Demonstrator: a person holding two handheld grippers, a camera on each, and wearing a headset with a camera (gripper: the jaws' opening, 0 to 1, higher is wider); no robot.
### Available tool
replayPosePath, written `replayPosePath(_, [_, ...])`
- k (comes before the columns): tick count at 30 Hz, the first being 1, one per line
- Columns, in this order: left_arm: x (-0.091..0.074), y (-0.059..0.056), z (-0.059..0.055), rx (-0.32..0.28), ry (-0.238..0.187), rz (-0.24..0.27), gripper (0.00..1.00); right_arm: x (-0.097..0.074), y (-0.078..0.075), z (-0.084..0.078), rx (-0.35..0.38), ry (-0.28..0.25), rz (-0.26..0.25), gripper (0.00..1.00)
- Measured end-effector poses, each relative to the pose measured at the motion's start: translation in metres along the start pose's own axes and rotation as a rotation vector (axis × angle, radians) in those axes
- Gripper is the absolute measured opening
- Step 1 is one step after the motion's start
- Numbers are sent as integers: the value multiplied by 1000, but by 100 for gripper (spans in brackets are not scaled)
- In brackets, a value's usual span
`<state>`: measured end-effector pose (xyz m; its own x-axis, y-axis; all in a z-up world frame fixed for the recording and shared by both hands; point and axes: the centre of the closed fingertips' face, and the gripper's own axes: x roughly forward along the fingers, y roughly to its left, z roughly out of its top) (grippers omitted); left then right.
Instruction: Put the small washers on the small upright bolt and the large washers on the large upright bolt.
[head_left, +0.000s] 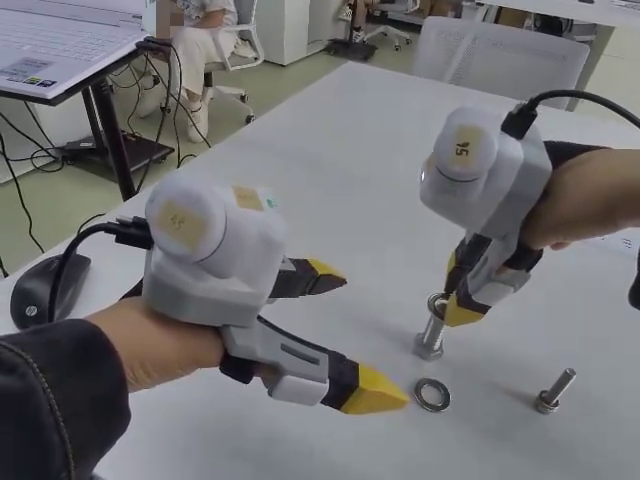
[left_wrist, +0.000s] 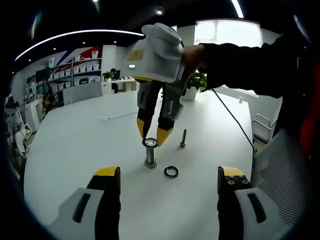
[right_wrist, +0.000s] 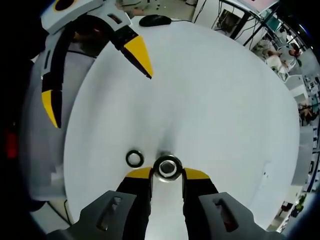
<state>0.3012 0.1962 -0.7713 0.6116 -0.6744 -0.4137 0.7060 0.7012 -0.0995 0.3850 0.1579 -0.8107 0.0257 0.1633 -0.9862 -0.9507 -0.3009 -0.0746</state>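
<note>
White worktop (head_left: 330, 130) runs under both your grippers in the head view, with a black mouse (head_left: 40, 290) near its left edge. Your left gripper (head_left: 370, 338) hangs with fingers spread wide, just left of a loose washer (head_left: 432, 394) lying flat. The small bolt (head_left: 553, 392) stands farther right.

In the left gripper view, the large bolt (left_wrist: 150, 159) stands upright, long axis vertical, with your right gripper (left_wrist: 150, 135) directly above it.

In the right gripper view, its fingers (right_wrist: 140, 174) pinch a large washer (right_wrist: 167, 166) flat over the bolt's top.
</note>
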Motion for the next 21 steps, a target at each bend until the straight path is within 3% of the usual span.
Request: replayPosePath(21, [1,1,-1,-3,5,-2,79,17,0,-3,2,17,25,24])
